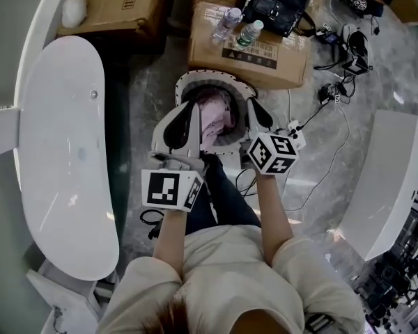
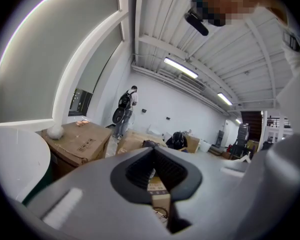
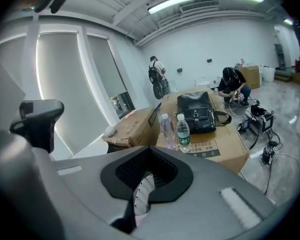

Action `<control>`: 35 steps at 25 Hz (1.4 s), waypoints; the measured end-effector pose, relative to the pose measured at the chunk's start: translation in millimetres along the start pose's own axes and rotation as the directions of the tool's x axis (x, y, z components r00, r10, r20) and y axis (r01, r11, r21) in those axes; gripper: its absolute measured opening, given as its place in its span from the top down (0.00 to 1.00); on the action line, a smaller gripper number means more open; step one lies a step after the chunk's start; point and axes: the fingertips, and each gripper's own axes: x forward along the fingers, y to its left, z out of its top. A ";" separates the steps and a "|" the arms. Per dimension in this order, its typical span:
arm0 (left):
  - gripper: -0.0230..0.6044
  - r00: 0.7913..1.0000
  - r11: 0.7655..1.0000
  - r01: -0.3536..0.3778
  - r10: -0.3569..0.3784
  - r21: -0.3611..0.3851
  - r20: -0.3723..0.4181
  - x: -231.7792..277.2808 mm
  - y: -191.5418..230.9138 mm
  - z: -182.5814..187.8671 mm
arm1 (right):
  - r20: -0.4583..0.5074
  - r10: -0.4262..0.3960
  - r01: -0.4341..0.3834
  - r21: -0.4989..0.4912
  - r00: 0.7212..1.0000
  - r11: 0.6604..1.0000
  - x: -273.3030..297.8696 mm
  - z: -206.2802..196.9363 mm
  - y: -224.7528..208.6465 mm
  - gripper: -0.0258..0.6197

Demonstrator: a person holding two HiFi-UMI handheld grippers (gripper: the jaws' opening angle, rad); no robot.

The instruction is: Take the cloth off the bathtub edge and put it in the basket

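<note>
Looking done from where I stand. The cloth (image 1: 214, 120), pink, sits bunched inside the basket (image 1: 195, 78), below the rim, nothing of it on the bathtub (image 1: 63, 152) edge that I can see.

Left gripper (image 1: 192, 107): jaws tip to tip, nothing between them. Only a cardboard box shows through the gap behind the pads. Right gripper (image 1: 251, 104): same, fully closed and empty, with a strip of basket rim showing through its gap.

Both hang side by side just above the basket mouth, one to each side of the cloth. My read is that they are parked clear of it so nothing snags or drags back out.

Surroundings:
- Bathtub is to the person's left, well apart from the basket, with bare floor between.
- Carton (image 1: 251, 37) is just beyond the basket, carrying two water bottles (image 1: 238, 28) and a black bag (image 1: 275, 2).
- Second carton (image 1: 118, 2) is by the tub head.
- Cables (image 1: 334, 89) trail on the floor to the right, near the basket but not touching it. They are the only trip or snag risk.
- Two other people are far off by the back wall, not in the way.
</note>
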 end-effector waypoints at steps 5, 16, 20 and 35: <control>0.89 0.999 1.000 0.002 -0.002 0.024 0.032 -8.5 -1.5 34.9 | 0.015 0.053 -0.053 -0.027 0.998 0.998 -27.4 26.6 28.9 0.96; 0.89 0.993 0.998 0.024 -0.031 0.055 0.117 -33.7 -6.4 103.8 | 0.084 0.138 -0.134 -0.050 0.987 0.990 -70.1 77.6 82.7 0.96; 0.89 0.989 0.998 0.042 -0.048 0.050 0.138 -48.6 -10.5 118.2 | 0.115 0.162 -0.155 -0.070 0.980 0.985 -85.4 95.0 99.4 0.96; 0.89 0.977 0.994 0.042 -0.062 0.101 0.203 -94.8 5.8 164.1 | 0.137 0.261 -0.242 -0.139 0.955 0.960 -116.4 111.0 165.1 0.96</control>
